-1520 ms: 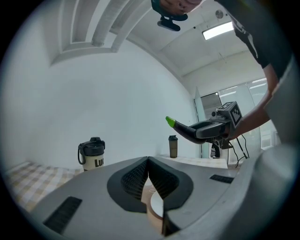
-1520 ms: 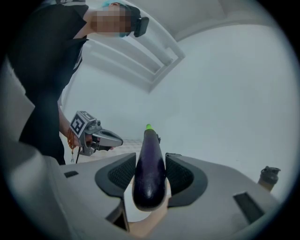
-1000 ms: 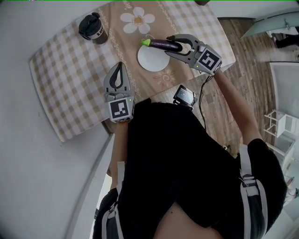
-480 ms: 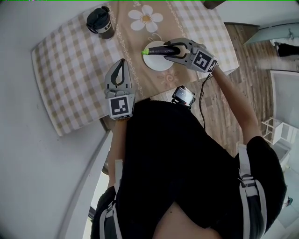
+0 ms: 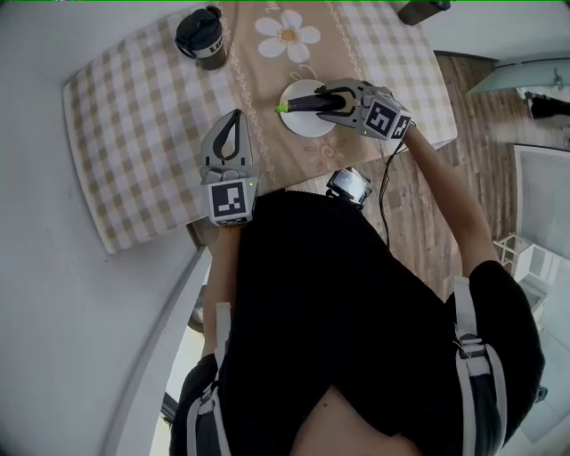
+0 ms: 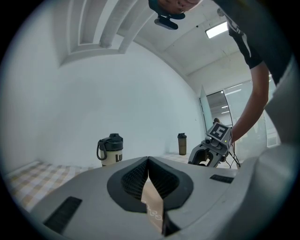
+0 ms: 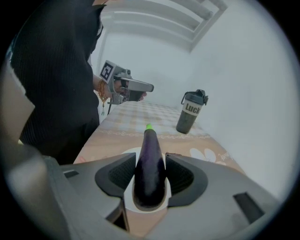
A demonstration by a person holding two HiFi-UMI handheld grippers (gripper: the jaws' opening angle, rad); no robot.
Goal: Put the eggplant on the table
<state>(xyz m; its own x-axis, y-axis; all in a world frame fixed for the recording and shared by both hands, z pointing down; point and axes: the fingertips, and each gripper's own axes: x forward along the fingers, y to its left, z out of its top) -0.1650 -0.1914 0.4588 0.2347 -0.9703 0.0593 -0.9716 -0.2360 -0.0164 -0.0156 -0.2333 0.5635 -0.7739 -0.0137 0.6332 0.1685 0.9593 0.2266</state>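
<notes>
A dark purple eggplant (image 5: 301, 106) with a green stem tip lies crosswise in my right gripper (image 5: 331, 101), just over a white plate (image 5: 301, 125) on the beige table runner. In the right gripper view both pads press the eggplant (image 7: 150, 159) from either side and its stem points away from me, so the right gripper (image 7: 150, 177) is shut on it, with the plate (image 7: 127, 153) underneath. Over the checked cloth to the left hangs my left gripper (image 5: 233, 119), level, jaws together and nothing in them. The left gripper view shows its tips (image 6: 148, 162) meeting.
A dark lidded mug (image 5: 203, 37) stands at the table's far left of the runner, beside a printed daisy (image 5: 289, 33). A dark bottle (image 5: 419, 11) sits at the far right corner. The table's near edge (image 5: 294, 183) runs just before the person's body; wooden floor lies to the right.
My right gripper has come down with the eggplant and tipped nose-down, closer over the plate. The left gripper has stayed where it was.
</notes>
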